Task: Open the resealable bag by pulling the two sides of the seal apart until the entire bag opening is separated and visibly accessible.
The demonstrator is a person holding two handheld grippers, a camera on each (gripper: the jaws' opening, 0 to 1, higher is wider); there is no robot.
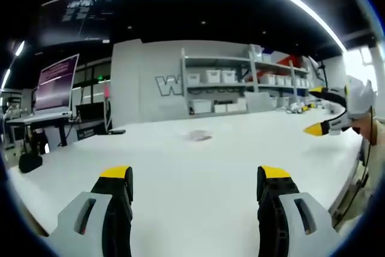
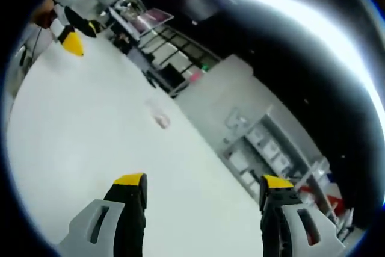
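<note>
Lying small, blurred on table [image 1: 198, 179]: bag [image 1: 200, 135]; both grippers' fingers apart, empty.

You face a broad white table [image 1: 198, 179] with a smooth, matte top. One small clear resealable bag [image 1: 200, 135] lies flat on it, well out toward the far side, with bare white surface all around it. In your right gripper view the same bag [image 2: 159, 114] rests flat on the tilted tabletop [image 2: 90, 136].
</note>
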